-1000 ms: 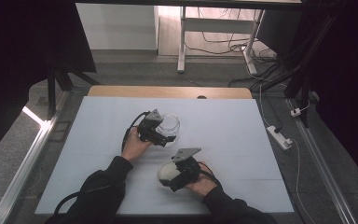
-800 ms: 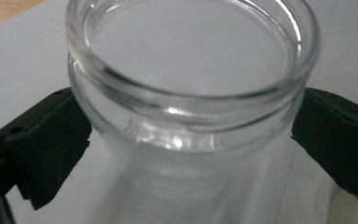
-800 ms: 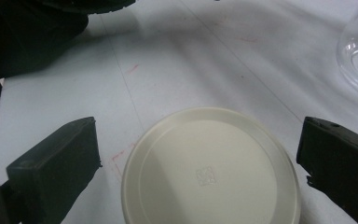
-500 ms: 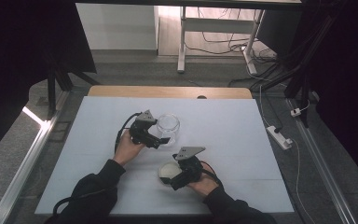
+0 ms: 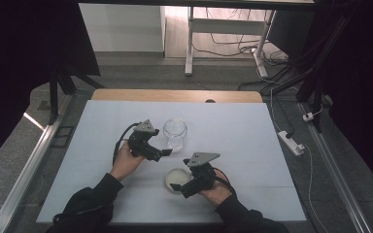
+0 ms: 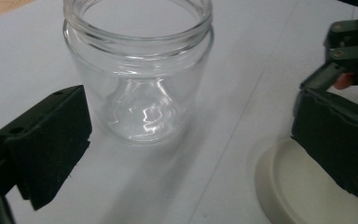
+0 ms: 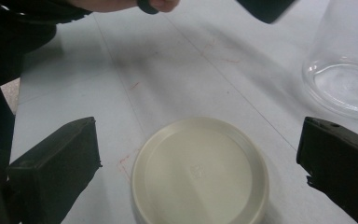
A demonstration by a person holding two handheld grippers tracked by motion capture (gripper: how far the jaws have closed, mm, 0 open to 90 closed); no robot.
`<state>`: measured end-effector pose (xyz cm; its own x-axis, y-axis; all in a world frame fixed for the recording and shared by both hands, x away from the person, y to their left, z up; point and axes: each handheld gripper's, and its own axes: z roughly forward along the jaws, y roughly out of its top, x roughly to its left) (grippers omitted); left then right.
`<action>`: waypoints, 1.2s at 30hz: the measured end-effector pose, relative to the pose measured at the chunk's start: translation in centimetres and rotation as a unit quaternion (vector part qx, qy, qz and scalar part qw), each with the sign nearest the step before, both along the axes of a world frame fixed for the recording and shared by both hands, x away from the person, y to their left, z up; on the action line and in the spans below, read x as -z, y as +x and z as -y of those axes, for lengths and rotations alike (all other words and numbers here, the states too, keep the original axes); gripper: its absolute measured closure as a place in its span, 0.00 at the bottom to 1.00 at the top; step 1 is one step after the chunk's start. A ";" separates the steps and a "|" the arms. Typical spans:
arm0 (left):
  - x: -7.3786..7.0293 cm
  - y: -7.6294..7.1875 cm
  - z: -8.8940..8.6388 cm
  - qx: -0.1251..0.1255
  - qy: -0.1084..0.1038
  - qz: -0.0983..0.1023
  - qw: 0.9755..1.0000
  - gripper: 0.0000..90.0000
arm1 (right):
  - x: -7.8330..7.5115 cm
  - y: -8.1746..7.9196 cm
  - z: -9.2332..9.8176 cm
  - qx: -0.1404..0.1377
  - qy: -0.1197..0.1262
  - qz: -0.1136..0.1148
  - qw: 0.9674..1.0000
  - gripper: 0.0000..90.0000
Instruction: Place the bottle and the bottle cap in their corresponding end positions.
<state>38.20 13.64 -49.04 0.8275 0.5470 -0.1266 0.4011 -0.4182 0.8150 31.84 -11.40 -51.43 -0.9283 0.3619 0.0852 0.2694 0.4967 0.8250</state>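
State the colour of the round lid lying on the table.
The lid is cream, an off-white; the right gripper view shows it best.

Glass jar [image 6: 137,70]: rim cut by top edge in left gripper view; in right gripper view only lower wall and base visible, rest past right and top edge. Cream lid [image 7: 199,172]: near rim cut by bottom edge; in left gripper view partly hidden behind jaw, cut at bottom right. Embossed mark at lid centre too small to read, perhaps lettering. Right gripper [image 5: 178,187]: tips overlap lid in high view, contact unclear.
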 end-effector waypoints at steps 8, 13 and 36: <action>-0.5 -1.9 -0.8 0.000 -0.007 0.004 1.000 0.00 | -0.4 -0.1 0.6 0.007 0.005 0.005 1.000 0.00; -0.7 -3.0 -1.1 0.003 -0.009 0.006 1.000 0.00 | -0.6 -0.2 0.9 0.014 0.001 0.007 1.000 0.00; -1.7 -8.9 -4.1 -0.010 -0.038 0.001 0.999 0.00 | -2.8 -1.9 3.7 0.043 0.006 0.024 0.999 0.00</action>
<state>29.34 17.71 -47.30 0.8161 0.5531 -0.1673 0.4082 -0.3470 0.8444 29.90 -15.06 -48.66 -0.8966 0.4404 0.0462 0.2713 0.4640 0.8433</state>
